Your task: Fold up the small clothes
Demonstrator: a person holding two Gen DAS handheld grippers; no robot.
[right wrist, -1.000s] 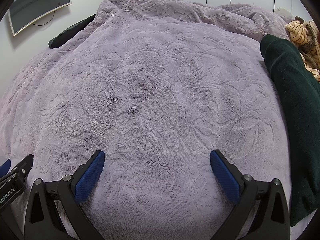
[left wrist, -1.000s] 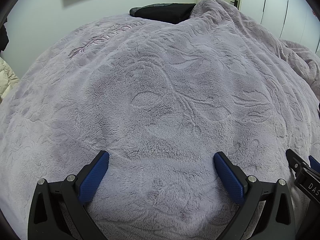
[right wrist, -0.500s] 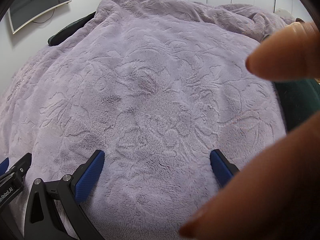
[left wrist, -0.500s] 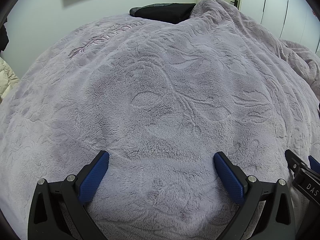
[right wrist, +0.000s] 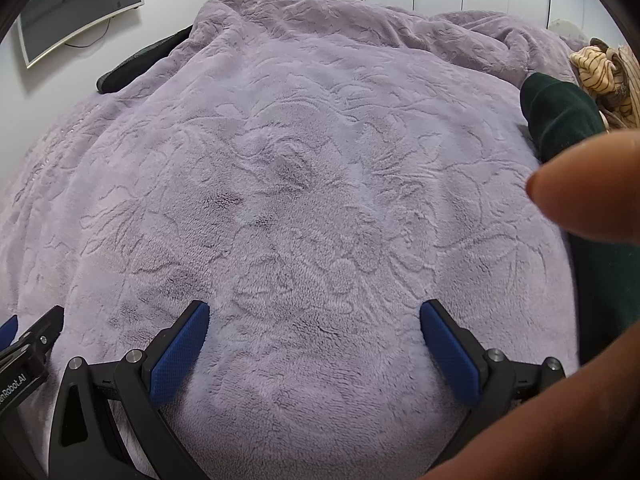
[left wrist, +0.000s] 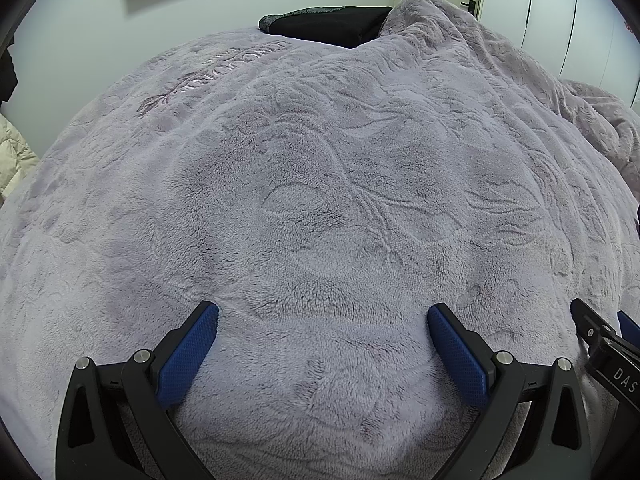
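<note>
Both grippers rest low over a lilac plush blanket (left wrist: pixel 320 184) that covers the bed. My left gripper (left wrist: pixel 322 320) is open and empty, blue pads wide apart. My right gripper (right wrist: pixel 314 318) is open and empty too. A dark green garment (right wrist: pixel 560 116) lies on the blanket at the right edge of the right wrist view. A tan striped garment (right wrist: pixel 604 76) lies bunched behind it. A person's hand (right wrist: pixel 580 208) is close to the right camera and hides the lower right and part of the green garment. The right gripper's body (left wrist: pixel 608 356) shows at the left view's right edge.
A black pillow or cloth (left wrist: pixel 332 24) lies at the far end of the bed. A monitor (right wrist: pixel 76 8) hangs on the wall. White wardrobe doors (left wrist: pixel 560 12) and a door stand behind the bed. A cream quilted item (left wrist: pixel 12 156) sits at the left edge.
In the right wrist view the hand has drawn back to the right and lower, uncovering the green and striped garments. Neither gripper has moved.
</note>
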